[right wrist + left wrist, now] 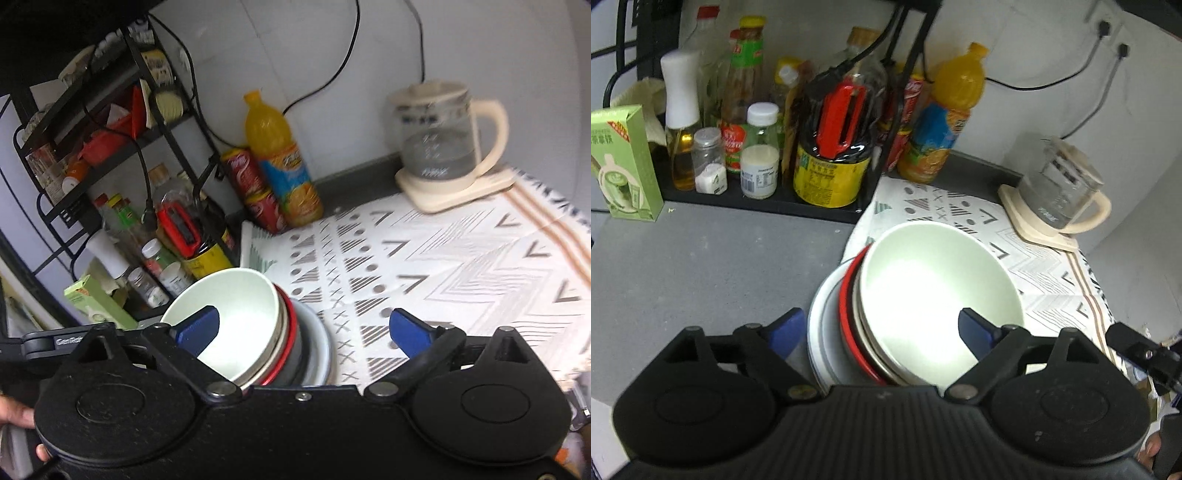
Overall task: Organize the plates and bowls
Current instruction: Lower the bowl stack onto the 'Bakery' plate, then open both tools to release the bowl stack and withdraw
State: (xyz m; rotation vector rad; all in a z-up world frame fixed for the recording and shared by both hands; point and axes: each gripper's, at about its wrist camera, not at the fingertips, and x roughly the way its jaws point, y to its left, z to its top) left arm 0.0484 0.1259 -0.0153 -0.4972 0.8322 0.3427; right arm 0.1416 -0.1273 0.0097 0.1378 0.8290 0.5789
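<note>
A pale green bowl [938, 291] [236, 317] tops a stack of dishes: a cream bowl [875, 347], a red-rimmed dish [849, 328] [290, 343] and a grey-white plate [822, 332] [317, 347] at the bottom. The stack leans a little and rests at the edge of a patterned cloth [1045, 269] [443, 266]. My left gripper [881, 328] hangs above the stack, open, its blue pads on either side of the bowl's rim without touching. My right gripper [306, 328] is open too, above the stack's right side, nothing held.
A black rack [764, 203] [92, 122] holds sauce bottles and jars at the back left. An orange drink bottle [945, 114] [284, 158] and red cans [255, 188] stand by the wall. A glass kettle [1060, 188] [439, 144] sits back right. A green carton [624, 166] stands on the grey counter [701, 266].
</note>
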